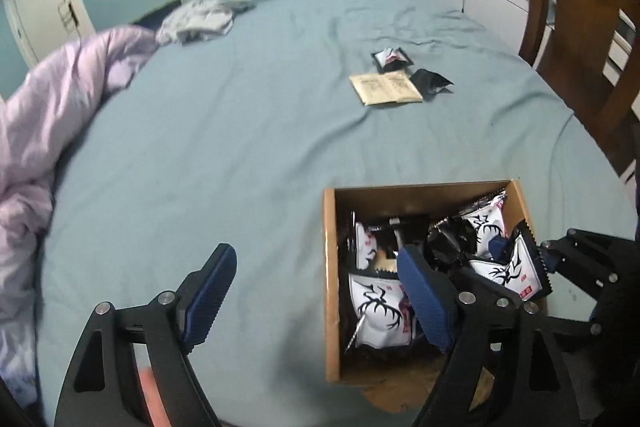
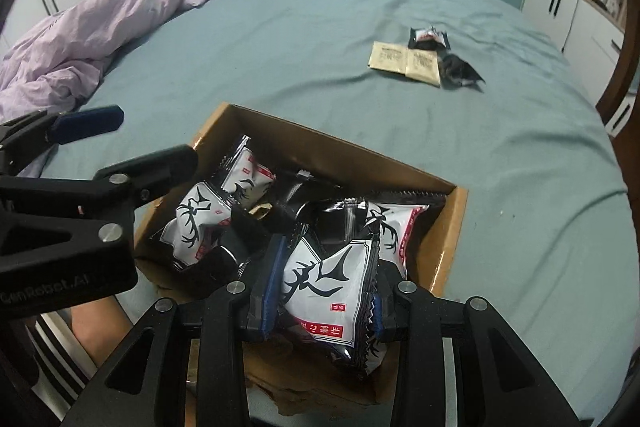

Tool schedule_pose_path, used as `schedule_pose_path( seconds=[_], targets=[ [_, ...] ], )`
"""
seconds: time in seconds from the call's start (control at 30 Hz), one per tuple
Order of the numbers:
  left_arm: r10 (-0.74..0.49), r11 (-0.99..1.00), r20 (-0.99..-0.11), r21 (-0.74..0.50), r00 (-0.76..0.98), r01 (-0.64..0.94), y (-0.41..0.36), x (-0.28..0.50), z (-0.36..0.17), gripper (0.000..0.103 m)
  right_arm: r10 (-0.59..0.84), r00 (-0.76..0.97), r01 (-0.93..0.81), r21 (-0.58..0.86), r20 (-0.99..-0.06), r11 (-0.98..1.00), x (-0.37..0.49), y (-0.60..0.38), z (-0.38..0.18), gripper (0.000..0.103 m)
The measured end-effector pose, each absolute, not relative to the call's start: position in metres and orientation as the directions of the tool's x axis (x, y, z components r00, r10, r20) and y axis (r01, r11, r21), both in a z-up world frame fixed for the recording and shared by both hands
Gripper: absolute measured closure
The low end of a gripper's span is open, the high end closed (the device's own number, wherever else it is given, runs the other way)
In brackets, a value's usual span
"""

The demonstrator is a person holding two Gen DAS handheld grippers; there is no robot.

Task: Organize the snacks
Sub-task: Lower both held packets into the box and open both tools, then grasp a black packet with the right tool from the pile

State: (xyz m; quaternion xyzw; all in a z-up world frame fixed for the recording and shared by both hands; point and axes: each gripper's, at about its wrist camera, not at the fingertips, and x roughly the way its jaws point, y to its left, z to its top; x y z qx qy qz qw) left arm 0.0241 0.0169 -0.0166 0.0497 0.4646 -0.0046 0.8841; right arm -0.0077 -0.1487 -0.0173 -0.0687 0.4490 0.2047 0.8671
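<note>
Cardboard box (image 2: pixel 448 239): it is sitting on the bed (image 1: pixel 248 131) near the near edge, open on top, and many black-and-white snack packets are lying inside it.
Right gripper (image 2: pixel 324 311): its jaws are pinching a packet (image 2: pixel 332 291) with an antler print, holding it upright over the near part of the box.
Left gripper (image 1: pixel 316 295): its jaws are spread wide and holding nothing; one finger is hanging over the box, the other over the sheet to the left of the box.
Loose snacks: a beige sachet (image 1: pixel 386 89), a black-and-white pack (image 1: pixel 390 59) and a black pack (image 1: pixel 432 83) are lying close together on the bed towards the far right, well apart from the box.
Purple duvet (image 2: pixel 100 23): it is lying bunched along the left edge of the bed.
</note>
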Motion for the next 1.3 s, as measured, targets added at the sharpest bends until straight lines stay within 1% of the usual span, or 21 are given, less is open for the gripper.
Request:
schedule_pose_path(
  seconds=[0.1,0.17,0.23,0.27,0.3,0.33,0.37,0.4,0.43,0.47,0.5,0.57,0.63,0.8,0.87,1.0,1.17,1.3],
  targets=[
    [0.04,0.991,-0.824,0.103,0.565,0.08,0.013,0.025,-0.015,0.02,0.294,0.515,-0.396,0.081,-0.805,0.915,-0.008,-0.149,-0.016,0.066],
    [0.037,0.993,-0.811,0.097,0.584,0.072,0.015,0.022,-0.009,0.02,0.331,0.514,-0.377,0.138,-0.792,0.916,-0.008,-0.154,-0.013,0.065],
    [0.029,0.995,-0.793,0.083,0.608,0.061,0.018,0.016,-0.004,0.017,0.352,0.529,-0.359,0.172,-0.773,0.917,-0.012,-0.161,-0.011,0.06],
    [0.027,0.996,-0.78,0.075,0.625,0.051,0.02,0.015,0.0,0.016,0.355,0.538,-0.354,0.178,-0.765,0.918,-0.014,-0.164,-0.01,0.054],
    [0.027,0.996,-0.773,0.071,0.634,0.044,0.021,0.014,0.002,0.012,0.359,0.548,-0.349,0.183,-0.755,0.919,-0.017,-0.166,-0.01,0.048],
    [0.032,0.997,-0.76,0.066,0.649,0.028,0.023,0.013,0.005,0.006,0.365,0.558,-0.346,0.191,-0.745,0.918,-0.019,-0.168,-0.009,0.045],
    [0.034,0.998,-0.752,0.062,0.659,0.018,0.025,0.012,0.008,0.004,0.374,0.574,-0.339,0.204,-0.729,0.918,-0.021,-0.171,-0.005,0.042],
    [0.033,0.999,-0.742,0.053,0.67,0.009,0.026,0.01,0.01,0.001,0.374,0.589,-0.33,0.209,-0.717,0.921,-0.023,-0.174,-0.004,0.035],
    [0.032,0.999,-0.738,0.048,0.675,0.006,0.026,0.009,0.01,0.0,0.366,0.611,-0.313,0.211,-0.702,0.926,-0.026,-0.178,-0.001,0.031],
    [0.019,1.0,-0.731,0.028,0.682,0.002,0.028,0.008,0.012,0.0,0.348,0.638,-0.287,0.208,-0.687,0.935,-0.028,-0.184,0.002,0.025],
    [0.004,1.0,-0.728,0.004,0.686,-0.002,0.03,0.008,0.013,0.0,0.337,0.652,-0.275,0.203,-0.679,0.94,-0.031,-0.186,0.003,0.023],
    [-0.024,0.999,-0.722,-0.045,0.691,-0.011,0.035,0.007,0.015,0.0,0.317,0.681,-0.252,0.196,-0.66,0.948,-0.036,-0.191,0.006,0.023],
    [-0.041,0.998,-0.719,-0.065,0.693,-0.008,0.037,0.008,0.018,0.0,0.282,0.708,-0.218,0.18,-0.648,0.959,-0.041,-0.194,0.007,0.023],
    [-0.044,0.999,-0.739,-0.049,0.673,0.011,0.036,0.011,0.015,0.0,0.096,0.739,-0.091,0.043,-0.666,0.995,-0.038,-0.202,0.005,0.022],
    [-0.04,0.999,-0.742,-0.03,0.669,0.027,0.031,0.013,0.014,0.0,0.033,0.744,-0.031,0.015,-0.667,0.999,-0.034,-0.209,0.004,0.021],
    [-0.042,0.998,-0.742,-0.001,0.67,0.061,0.022,0.016,0.014,0.0,0.034,0.737,-0.004,0.045,-0.675,0.999,-0.023,-0.214,0.003,0.021],
    [-0.055,0.996,-0.743,0.004,0.667,0.087,0.018,0.019,0.013,0.0,0.057,0.71,0.01,0.091,-0.702,0.996,0.019,-0.228,0.002,0.021],
    [-0.062,0.996,-0.761,-0.006,0.646,0.089,0.02,0.026,0.012,0.0,0.059,0.688,0.022,0.101,-0.723,0.995,0.059,-0.238,0.0,0.022]
  ],
)
